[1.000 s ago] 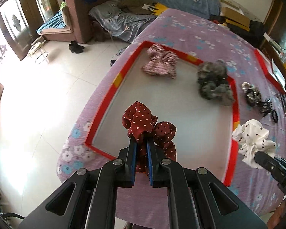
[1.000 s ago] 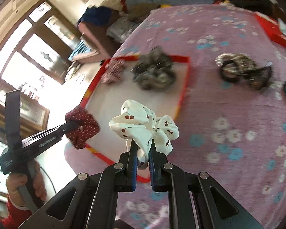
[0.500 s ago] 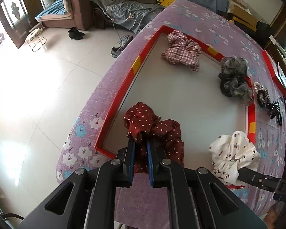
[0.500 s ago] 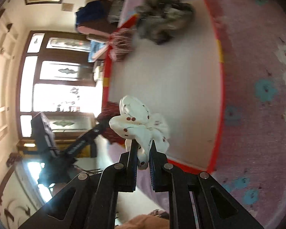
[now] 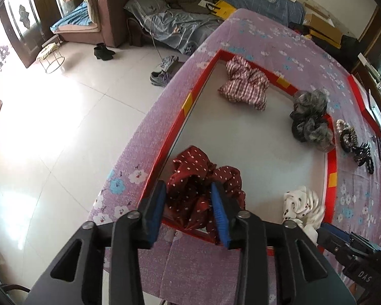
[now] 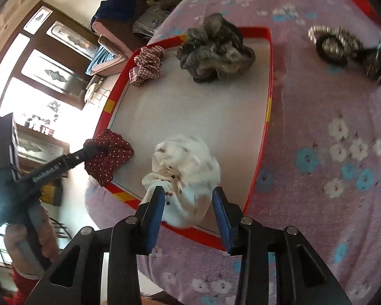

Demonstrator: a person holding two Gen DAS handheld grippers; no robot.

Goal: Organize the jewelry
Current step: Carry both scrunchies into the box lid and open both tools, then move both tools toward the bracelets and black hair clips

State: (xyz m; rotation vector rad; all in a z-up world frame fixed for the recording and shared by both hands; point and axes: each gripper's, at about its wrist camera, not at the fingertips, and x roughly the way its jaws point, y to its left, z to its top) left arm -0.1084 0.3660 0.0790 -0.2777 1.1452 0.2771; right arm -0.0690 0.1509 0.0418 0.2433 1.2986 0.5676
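Note:
A grey mat with a red border (image 5: pixel 332 162) (image 6: pixel 268 81) lies on the purple flowered table. My left gripper (image 5: pixel 189 195) is open around a dark red dotted scrunchie (image 5: pixel 203 178) (image 6: pixel 109 155) lying at the mat's near left corner. My right gripper (image 6: pixel 188 200) is open around a white cherry-print scrunchie (image 6: pixel 188 167) (image 5: pixel 303 206) lying at the mat's near edge. A plaid scrunchie (image 5: pixel 243 84) (image 6: pixel 147 64) and a grey scrunchie (image 5: pixel 310 119) (image 6: pixel 216 50) lie at the far side of the mat.
Beaded hair ties (image 5: pixel 345 132) (image 6: pixel 332 43) and black claw clips (image 5: pixel 363 152) (image 6: pixel 376 61) lie on the cloth right of the mat. A red-edged box (image 5: pixel 365 104) sits at the far right. The table edge drops to a tiled floor (image 5: pixel 63 127) on the left.
Both grippers have opened and let go of their scrunchies, which now lie on the mat. Both grippers came down toward the mat's near edge.

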